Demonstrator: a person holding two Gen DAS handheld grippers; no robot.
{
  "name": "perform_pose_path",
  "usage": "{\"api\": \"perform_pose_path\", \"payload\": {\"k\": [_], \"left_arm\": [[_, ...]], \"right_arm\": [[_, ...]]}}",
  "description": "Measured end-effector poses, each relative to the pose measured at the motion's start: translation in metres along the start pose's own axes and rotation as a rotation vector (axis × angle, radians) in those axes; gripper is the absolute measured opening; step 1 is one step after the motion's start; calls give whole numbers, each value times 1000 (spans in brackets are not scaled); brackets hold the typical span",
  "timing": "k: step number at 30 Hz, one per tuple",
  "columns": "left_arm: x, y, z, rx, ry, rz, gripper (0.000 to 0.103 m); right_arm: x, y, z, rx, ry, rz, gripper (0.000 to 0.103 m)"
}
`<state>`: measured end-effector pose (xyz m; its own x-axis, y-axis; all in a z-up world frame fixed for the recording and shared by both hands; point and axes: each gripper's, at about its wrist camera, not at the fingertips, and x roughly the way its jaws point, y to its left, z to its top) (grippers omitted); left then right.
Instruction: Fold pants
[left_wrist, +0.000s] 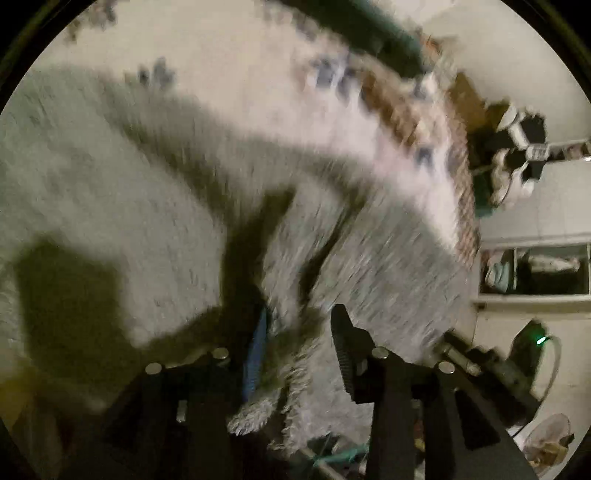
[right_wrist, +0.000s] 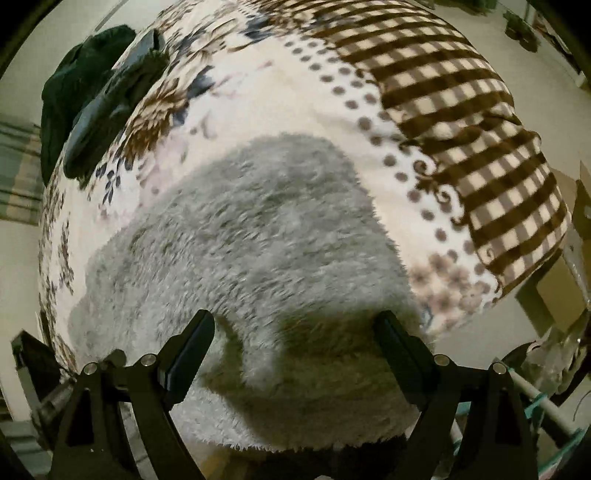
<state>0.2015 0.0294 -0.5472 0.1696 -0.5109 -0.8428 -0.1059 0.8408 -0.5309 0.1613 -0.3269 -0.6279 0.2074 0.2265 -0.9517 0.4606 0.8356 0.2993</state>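
The grey fluffy pants (left_wrist: 147, 184) lie spread on a flowered bedspread (left_wrist: 240, 74). In the blurred left wrist view one bunched part, with a blue band (left_wrist: 256, 354) on it, rises between the fingers of my left gripper (left_wrist: 295, 317). That gripper looks shut on this bunch, and a fluffy edge hangs close to the camera. In the right wrist view the pants (right_wrist: 258, 221) fill the middle of the bed. My right gripper (right_wrist: 295, 328) hovers over their near end, pointing steeply down. Its jaws stand wide apart and the pads press on nothing.
The bedspread (right_wrist: 295, 92) has a brown checked border (right_wrist: 461, 129) at the right. Dark green clothes (right_wrist: 85, 92) are piled at the bed's far left. Shoes (left_wrist: 517, 158), a low shelf (left_wrist: 535, 269) and a device with a green light (left_wrist: 535, 339) stand on the floor beside the bed.
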Motion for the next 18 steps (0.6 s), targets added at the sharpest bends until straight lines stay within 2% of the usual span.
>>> {"api": "perform_pose_path", "payload": {"k": [1, 2, 5, 8, 10, 11, 13, 16, 18], "left_arm": [[-9, -6, 2, 14, -40, 9, 61], [-20, -14, 5, 32, -81, -1, 65], [-18, -30, 16, 70, -100, -15, 65], [14, -46, 29, 96, -51, -43, 65], [40, -55, 36, 130, -15, -36, 64], [46, -54, 34, 154, -2, -28, 59], [62, -57, 32, 202, 7, -20, 8], [47, -56, 24, 247, -44, -55, 7], [21, -52, 18, 225, -85, -99, 7]], "right_arm": [[0, 3, 0, -7, -3, -4, 91], [0, 4, -1, -12, -3, -5, 91], [2, 9, -1, -15, 5, -10, 91], [5, 13, 0, -12, 16, -10, 91], [6, 15, 1, -13, 14, -18, 91], [7, 16, 1, -13, 12, -20, 91], [8, 16, 2, -10, 9, -27, 91], [8, 12, 4, 6, 9, -31, 91], [6, 9, 6, 16, 2, -24, 91]]}}
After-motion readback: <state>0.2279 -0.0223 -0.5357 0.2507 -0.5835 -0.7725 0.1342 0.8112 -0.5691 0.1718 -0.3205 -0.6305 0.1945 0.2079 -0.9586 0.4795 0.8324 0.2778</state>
